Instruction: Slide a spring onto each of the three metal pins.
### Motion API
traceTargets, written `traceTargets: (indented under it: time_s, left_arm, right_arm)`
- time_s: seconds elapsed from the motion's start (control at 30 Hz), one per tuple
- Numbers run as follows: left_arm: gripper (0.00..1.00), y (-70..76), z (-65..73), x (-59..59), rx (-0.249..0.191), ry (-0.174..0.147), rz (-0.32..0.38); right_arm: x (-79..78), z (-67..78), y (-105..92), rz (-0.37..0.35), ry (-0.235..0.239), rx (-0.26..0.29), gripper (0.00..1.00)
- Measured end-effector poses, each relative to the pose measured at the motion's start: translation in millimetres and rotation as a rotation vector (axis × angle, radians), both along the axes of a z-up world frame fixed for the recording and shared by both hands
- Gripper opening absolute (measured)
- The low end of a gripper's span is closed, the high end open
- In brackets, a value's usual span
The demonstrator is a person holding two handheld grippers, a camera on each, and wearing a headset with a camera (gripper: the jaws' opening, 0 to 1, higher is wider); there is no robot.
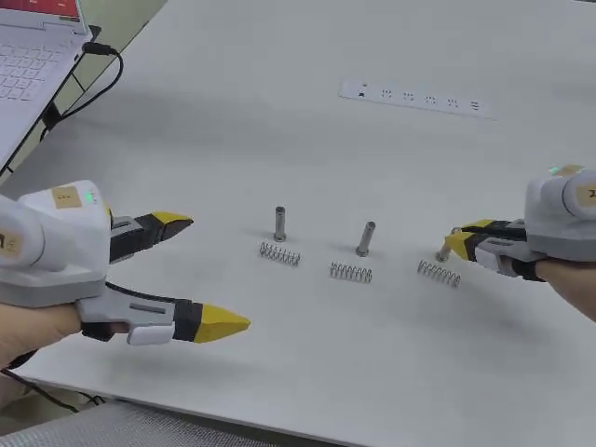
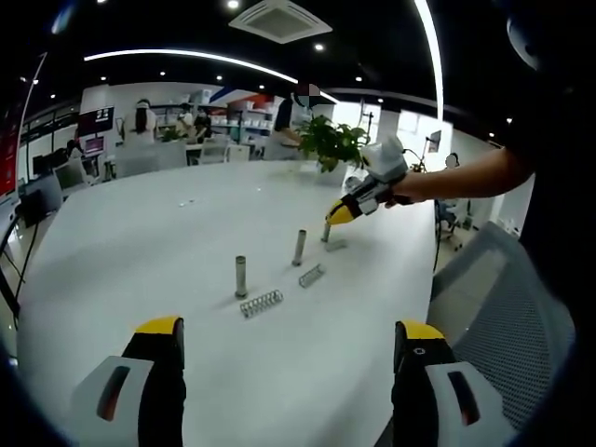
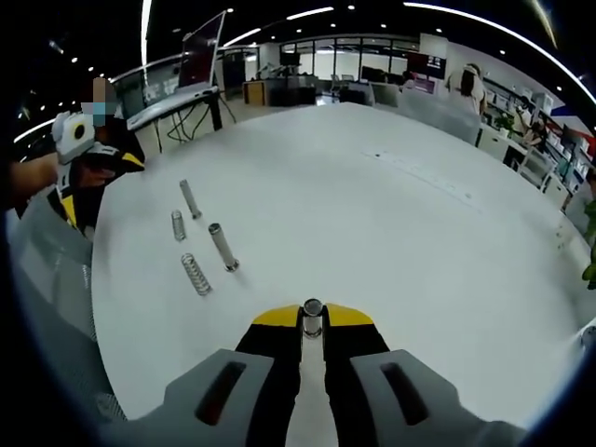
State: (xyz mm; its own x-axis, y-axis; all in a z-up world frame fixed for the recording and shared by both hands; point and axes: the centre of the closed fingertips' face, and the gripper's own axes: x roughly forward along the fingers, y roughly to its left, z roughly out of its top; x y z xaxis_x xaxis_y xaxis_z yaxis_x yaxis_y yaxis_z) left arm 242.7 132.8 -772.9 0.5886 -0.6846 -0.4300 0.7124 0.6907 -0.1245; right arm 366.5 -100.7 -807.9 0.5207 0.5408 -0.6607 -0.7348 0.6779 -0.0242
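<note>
The left gripper is hanging over the near left corner of the matte white worktop. Its black, yellow-tipped jaws are standing wide apart with nothing between them. The right gripper is reaching in from the right edge, its jaws pinched together on the third pin. The right gripper view is looking straight down at this pin's round, shiny top, which is poking up between the two yellow tips.

Toward the near edge, the first pin and second pin, both smooth grey metal cylinders, are standing free in the same row. A coiled wire spring is lying on its side just nearer the edge than each pin: the first spring, the second spring and the third spring.

The head view is also taking in a long white power strip toward the far edge. A laptop is sitting at the far left corner with a black cable plugged in.
</note>
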Motion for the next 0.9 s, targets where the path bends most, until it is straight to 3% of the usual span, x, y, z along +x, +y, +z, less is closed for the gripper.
traceTargets:
  time_s: [0.33, 0.9]
  left_arm:
    - [0.9, 0.1, -0.2, -3.2, -0.005, 0.001, 0.004]
    - [0.91, 1.1, 1.0, -2.8, -0.009, -0.001, 0.011]
  right_arm:
    - [-3.9, 0.6, -1.0, 0.0, 0.003, 0.007, 0.06]
    - [-7.4, 2.1, -2.1, -0.018, 0.035, 0.05, 0.19]
